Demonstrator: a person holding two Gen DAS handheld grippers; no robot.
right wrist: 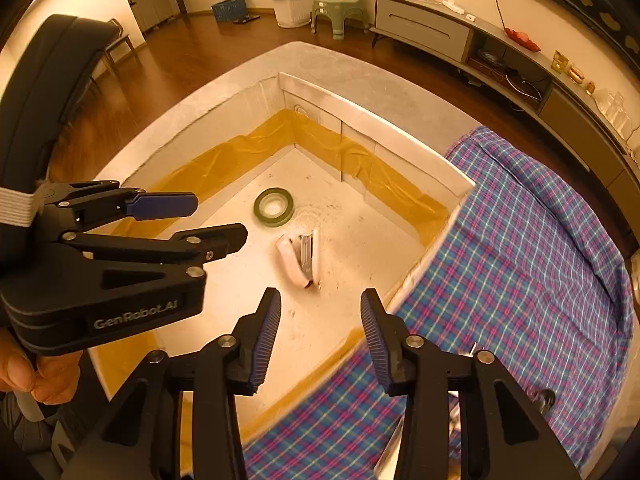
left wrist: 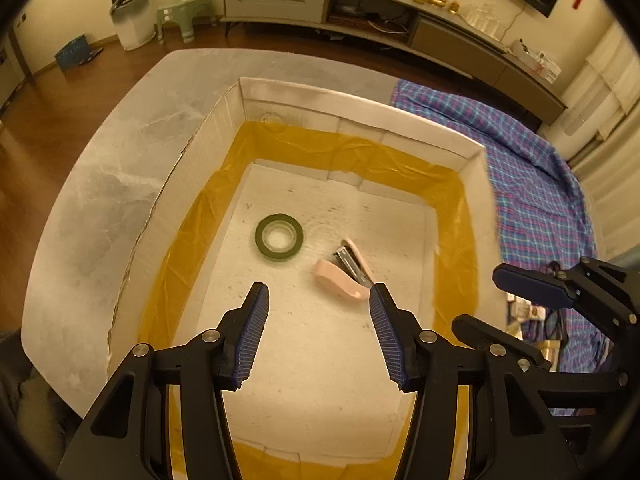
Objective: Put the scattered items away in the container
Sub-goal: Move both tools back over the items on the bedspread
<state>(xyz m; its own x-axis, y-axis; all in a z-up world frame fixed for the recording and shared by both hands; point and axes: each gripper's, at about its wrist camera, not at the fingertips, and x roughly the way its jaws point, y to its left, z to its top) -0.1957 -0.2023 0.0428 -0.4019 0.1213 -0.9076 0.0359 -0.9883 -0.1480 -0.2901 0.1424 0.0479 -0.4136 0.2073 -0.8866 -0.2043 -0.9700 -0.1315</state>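
The white box (left wrist: 400, 118) sits on a pale marbled desk (left wrist: 100, 184), its four walls standing upright and its top open. A band of yellow-brown tape (left wrist: 192, 248) runs round the foot of the walls on all sides. In the left wrist view the box's left wall runs from 7 o'clock up to 11 o'clock, with a broad strip of bare desk outside it; the far wall spans 11 to 1 o'clock. At 3 o'clock a blue and pink checked cloth (left wrist: 536, 184) lies against the right wall, and in the right wrist view it also laps over the near wall at 6 o'clock.

The box floor is mostly free. A roll of green tape (left wrist: 279, 237) lies flat near the middle, its clear core up. Just beside it, toward 4 o'clock and apart from it, lies a pink stapler (left wrist: 340, 284), sprung open so the metal magazine shows between its two pink halves.

The left tool (left wrist: 319, 294) hangs over the near part of the box floor, released, jaws wide with nothing between them. The right tool (right wrist: 320, 300) hangs over the box's near right wall, also released and empty. In the right wrist view the left tool shows at 9 o'clock, with a hand (right wrist: 28, 376) below it.
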